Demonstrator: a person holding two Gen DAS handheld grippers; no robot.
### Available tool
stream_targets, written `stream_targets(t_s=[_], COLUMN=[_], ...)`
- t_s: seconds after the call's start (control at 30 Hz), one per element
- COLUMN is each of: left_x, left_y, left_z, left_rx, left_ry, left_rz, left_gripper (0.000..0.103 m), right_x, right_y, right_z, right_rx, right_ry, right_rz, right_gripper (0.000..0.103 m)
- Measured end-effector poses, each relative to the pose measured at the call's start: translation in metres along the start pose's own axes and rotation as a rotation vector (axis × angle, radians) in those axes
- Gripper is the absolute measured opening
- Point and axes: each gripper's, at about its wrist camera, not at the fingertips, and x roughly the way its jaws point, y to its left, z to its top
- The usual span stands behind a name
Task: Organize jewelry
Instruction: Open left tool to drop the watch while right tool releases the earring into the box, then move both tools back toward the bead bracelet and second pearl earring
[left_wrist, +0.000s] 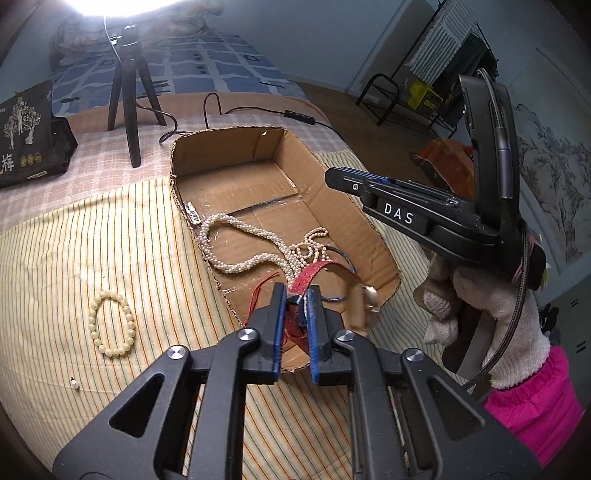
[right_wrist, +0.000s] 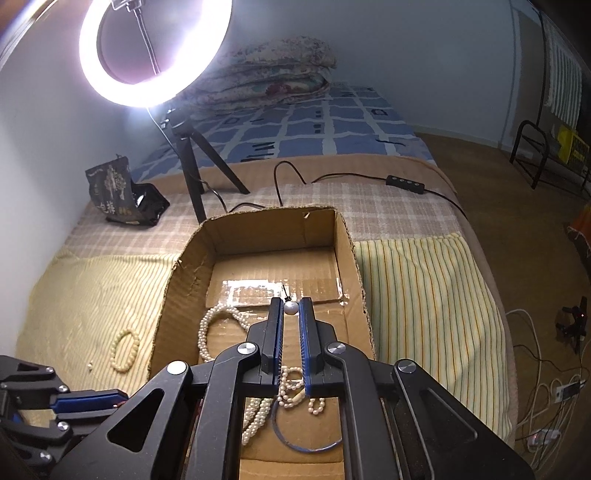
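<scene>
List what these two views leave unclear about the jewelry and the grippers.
- Left wrist view: the gold piece by the cardboard box wall is motion-blurred.
- Left gripper fingers cover the red strap end.
- Right wrist view: right gripper hides the pearl necklace middle.

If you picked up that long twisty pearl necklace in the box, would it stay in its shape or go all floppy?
Probably floppy: the pearl necklace already lies in loose curves inside the cardboard box. Its small round beads look smooth, so it might slip. It seems tangled with other strands, which could drag along.
</scene>
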Motion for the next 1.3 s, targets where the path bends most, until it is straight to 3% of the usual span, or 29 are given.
stream_targets(t_s=[0.07,0.13,0.3,0.37,0.4,0.57,0.73,1.3], left_x=[-0.001,-0.002,-0.003,-0.003,-0.003,-0.008,-0.017,-0.052], left_y=[-0.001,-0.002,-0.003,-0.004,-0.004,-0.004,-0.005,0.012], left_z=[0.0,0.0,0.0,-0.001,-0.001,-0.004,-0.007,-0.018], left_rx=[0.004,0.009,0.02,0.026,0.03,0.04,0.047,0.078], left_ry=[-0.004,-0.011,-0.017,-0.014,-0.012,-0.017,-0.041,-0.075], left_rz=[0.005,0.011,0.019,0.024,0.028,0.045,0.065,0.146], left_gripper=[0.01,0.023,0.027,0.032,0.039,0.047,0.064,0.066], right_x=[0.0,-0.001,-0.005,-0.006,-0.007,-0.012,-0.017,-0.037], right_y=[0.001,0.002,0.004,0.005,0.006,0.009,0.01,0.032], right_z=[0.0,0.0,0.002,0.002,0.002,0.004,0.004,0.005], right_rx=[-0.005,-0.004,-0.002,-0.003,-0.003,-0.005,0.009,0.027], right_ry=[-0.001,-0.007,-0.025,-0.031,-0.036,-0.051,-0.056,-0.028], right_rz=[-0.006,-0.006,-0.01,-0.021,-0.025,-0.044,-0.065,-0.1], right_gripper=[0.01,0.032,0.043,0.056,0.063,0.068,0.074,0.078])
